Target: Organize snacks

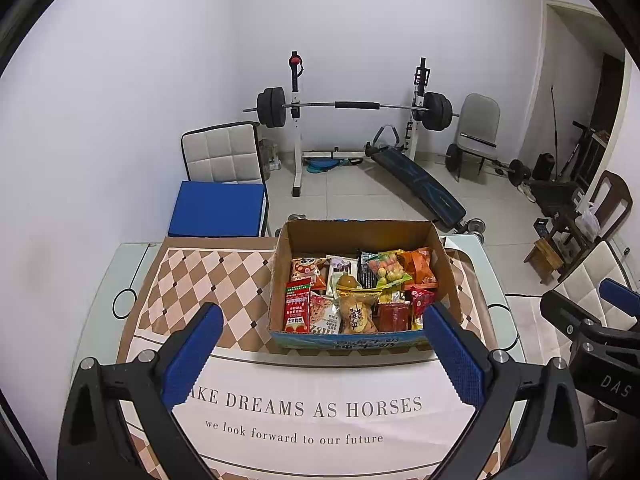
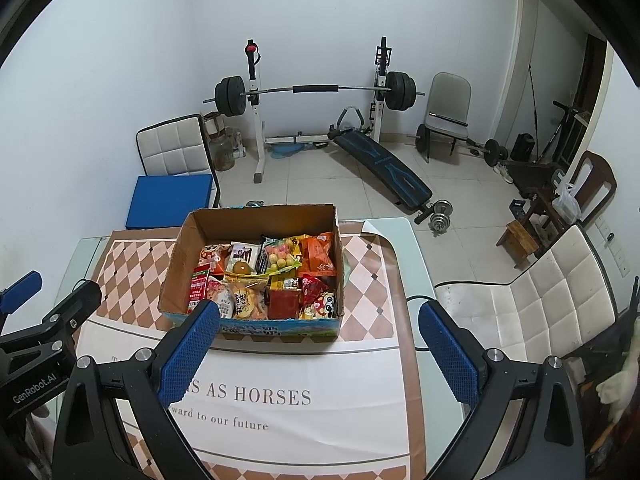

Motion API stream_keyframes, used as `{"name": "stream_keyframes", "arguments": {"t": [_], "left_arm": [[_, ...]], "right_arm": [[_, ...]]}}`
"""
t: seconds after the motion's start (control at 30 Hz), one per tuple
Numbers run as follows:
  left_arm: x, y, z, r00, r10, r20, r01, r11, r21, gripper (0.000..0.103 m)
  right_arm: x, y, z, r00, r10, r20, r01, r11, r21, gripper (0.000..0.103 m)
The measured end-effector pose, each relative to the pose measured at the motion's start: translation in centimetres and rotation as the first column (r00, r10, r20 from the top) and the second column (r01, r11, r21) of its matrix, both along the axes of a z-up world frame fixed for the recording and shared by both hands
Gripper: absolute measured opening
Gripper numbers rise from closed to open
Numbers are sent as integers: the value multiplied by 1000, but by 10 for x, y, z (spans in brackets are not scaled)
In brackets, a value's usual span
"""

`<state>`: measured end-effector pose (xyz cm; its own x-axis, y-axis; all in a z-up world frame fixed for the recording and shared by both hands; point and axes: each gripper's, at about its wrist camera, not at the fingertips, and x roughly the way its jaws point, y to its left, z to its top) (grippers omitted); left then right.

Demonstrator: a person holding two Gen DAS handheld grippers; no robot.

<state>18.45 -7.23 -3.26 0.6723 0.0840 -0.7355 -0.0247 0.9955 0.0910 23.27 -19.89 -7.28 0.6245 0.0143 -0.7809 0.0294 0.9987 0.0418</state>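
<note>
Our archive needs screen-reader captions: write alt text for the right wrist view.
An open cardboard box full of snack packets sits on a checkered table mat, beyond the open, empty right gripper. The left gripper shows at the left edge.

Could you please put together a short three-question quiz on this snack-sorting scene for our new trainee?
1. True or false: the left gripper has its jaws shut on a snack packet.
2. Multiple choice: the snack packets lie (A) loose on the tablecloth, (B) inside the cardboard box, (C) on the blue cushion.
3. Fill in: the right gripper holds ____.

Key: 1 false, its jaws are wide open and empty. 2 B. 3 nothing, its jaws are open in front of the box.
</note>
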Motion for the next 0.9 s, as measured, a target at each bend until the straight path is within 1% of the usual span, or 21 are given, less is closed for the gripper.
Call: {"name": "stream_keyframes", "arguments": {"t": [0.9], "left_arm": [[-3,2,6,1000,-10,9,10,1000,-2,103]], "right_arm": [[-5,-3,9,1000,8,5,-8,1000,-6,102]]}}
